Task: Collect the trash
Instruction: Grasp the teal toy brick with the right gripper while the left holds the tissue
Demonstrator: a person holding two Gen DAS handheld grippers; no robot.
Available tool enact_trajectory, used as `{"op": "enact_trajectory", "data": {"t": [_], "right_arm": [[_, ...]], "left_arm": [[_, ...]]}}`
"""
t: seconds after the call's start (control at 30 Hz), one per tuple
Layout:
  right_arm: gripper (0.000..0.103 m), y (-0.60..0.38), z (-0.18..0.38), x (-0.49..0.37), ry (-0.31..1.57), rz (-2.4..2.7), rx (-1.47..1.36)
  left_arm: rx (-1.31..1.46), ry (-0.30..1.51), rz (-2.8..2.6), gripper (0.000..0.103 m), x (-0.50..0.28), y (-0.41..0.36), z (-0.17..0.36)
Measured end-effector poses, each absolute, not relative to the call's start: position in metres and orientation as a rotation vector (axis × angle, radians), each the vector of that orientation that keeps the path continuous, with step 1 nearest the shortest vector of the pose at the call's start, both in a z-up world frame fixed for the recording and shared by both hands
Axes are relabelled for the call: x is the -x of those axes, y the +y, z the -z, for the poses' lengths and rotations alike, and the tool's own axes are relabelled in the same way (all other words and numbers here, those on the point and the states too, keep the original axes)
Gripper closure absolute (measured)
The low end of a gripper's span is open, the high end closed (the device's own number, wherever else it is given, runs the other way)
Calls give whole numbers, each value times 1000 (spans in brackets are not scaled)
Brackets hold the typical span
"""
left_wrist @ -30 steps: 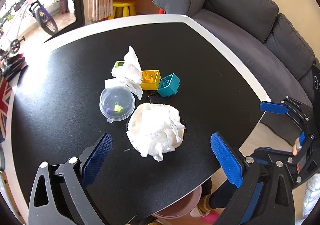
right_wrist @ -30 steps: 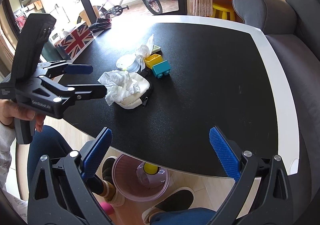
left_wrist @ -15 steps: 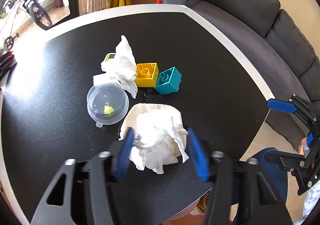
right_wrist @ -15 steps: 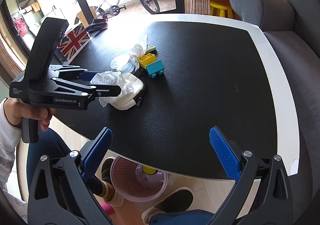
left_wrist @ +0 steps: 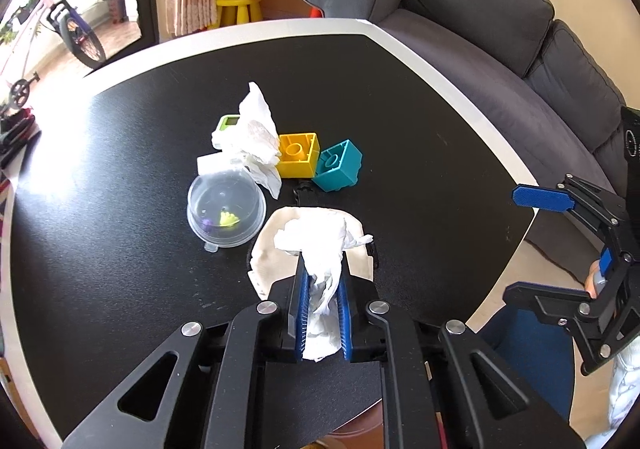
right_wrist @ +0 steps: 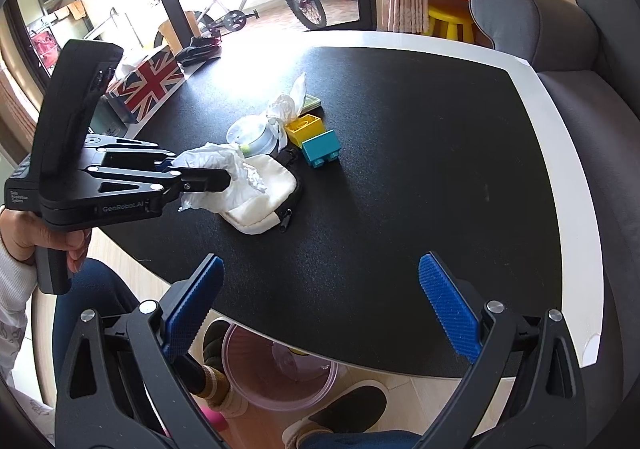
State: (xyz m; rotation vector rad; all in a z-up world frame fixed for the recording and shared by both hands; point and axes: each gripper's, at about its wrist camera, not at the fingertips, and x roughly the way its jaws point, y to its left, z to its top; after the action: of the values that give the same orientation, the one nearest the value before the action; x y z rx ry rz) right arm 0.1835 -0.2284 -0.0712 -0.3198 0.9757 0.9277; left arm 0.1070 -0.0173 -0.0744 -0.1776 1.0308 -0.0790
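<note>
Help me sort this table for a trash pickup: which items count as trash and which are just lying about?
Trash job:
- crumpled tissue, clamped in the left gripper, over the white pouch
- second tissue by the blocks
- pink bin under the table

Lying about:
- yellow block
- teal block
- clear lidded container
- white pouch

White crumpled tissue (left_wrist: 320,249), cream pouch (left_wrist: 276,249), black counter (left_wrist: 420,129) with white rim, yellow block (left_wrist: 298,155), teal block (left_wrist: 338,165), Union Jack box (right_wrist: 148,83), grey sofa (left_wrist: 500,29).

Both wrist views overlook the same black table (left_wrist: 400,129) from its near edge.
</note>
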Motion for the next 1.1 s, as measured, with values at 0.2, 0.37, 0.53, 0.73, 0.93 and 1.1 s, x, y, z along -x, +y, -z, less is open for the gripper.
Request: {"op": "enact_trajectory", "data": {"t": [0.2, 0.37, 0.53, 0.73, 0.93, 1.1], "right_arm": [[7, -211, 70, -192, 963, -949, 348], [7, -191, 69, -205, 955, -969, 377], [7, -171, 73, -217, 945, -994, 424], [7, -148, 84, -233, 935, -1021, 513], [20, -129, 97, -246, 944, -1070, 579], [39, -118, 108, -253, 975, -1088, 614]], "left_arm": [[177, 998, 57, 91, -98, -9, 61], [181, 982, 34, 91, -89, -1, 53], [187, 974, 17, 91, -83, 9, 49], [194, 970, 2, 91, -78, 19, 48], [205, 968, -11, 91, -74, 29, 48], [213, 972, -18, 91, -73, 37, 51]]}}
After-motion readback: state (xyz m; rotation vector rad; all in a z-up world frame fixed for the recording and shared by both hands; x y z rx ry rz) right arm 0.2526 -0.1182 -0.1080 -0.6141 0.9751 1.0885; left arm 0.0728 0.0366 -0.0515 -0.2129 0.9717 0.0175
